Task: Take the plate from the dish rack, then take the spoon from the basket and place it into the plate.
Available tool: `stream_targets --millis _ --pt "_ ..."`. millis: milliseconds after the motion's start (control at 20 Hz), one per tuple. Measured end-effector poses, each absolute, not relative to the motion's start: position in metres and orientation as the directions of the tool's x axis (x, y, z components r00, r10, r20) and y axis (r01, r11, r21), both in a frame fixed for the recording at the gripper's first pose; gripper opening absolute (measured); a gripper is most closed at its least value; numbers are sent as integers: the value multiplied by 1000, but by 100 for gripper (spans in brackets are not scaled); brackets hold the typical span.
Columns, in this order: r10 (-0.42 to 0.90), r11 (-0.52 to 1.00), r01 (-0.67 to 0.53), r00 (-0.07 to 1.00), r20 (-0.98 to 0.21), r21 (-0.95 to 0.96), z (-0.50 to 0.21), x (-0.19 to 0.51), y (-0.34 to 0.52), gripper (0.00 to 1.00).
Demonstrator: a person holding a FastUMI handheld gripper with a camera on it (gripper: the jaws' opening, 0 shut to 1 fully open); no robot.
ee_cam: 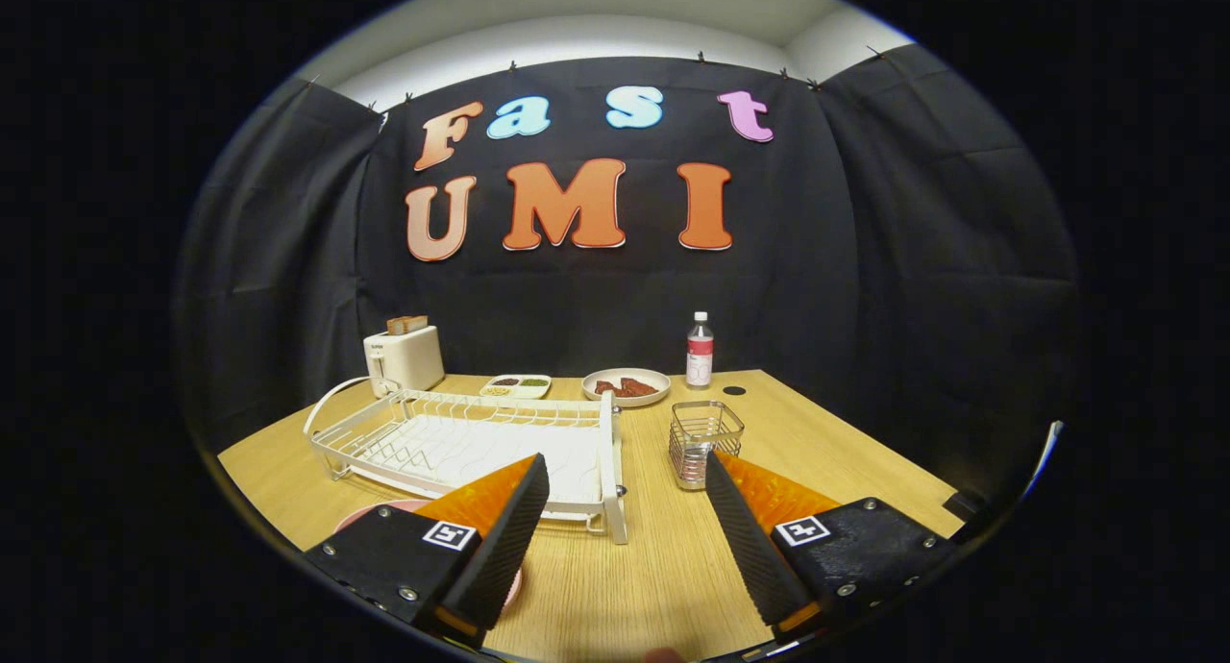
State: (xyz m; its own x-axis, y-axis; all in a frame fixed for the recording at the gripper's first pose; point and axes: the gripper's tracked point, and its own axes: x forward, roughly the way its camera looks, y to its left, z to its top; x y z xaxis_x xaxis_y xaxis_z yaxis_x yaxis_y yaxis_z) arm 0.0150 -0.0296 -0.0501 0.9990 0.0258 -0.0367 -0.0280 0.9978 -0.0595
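The hand-held gripper [627,538] hangs wide and empty over the counter's [653,577] near edge; the round pink plate [384,511] lies flat beside the white wire dish rack [471,442], seemingly already out; next, the spoon, perhaps in the wire mesh basket [704,442], though I cannot make it out.

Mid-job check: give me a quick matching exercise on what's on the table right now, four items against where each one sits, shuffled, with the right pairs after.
Gripper: fingers open, nothing between them.

Things:
1. dish rack
2. wire basket
3. toaster
4. bottle

Places:
A. far edge of the table, behind the wire basket
B. just beyond the left finger
C. far corner, behind the dish rack
D. just beyond the right finger

Pairs: 1-B, 2-D, 3-C, 4-A
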Motion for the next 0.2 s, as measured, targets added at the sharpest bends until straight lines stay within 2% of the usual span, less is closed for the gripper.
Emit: stream_targets --millis 200 --pt "1 998 -2 1000 -18 -62 -46 10 -37 97"
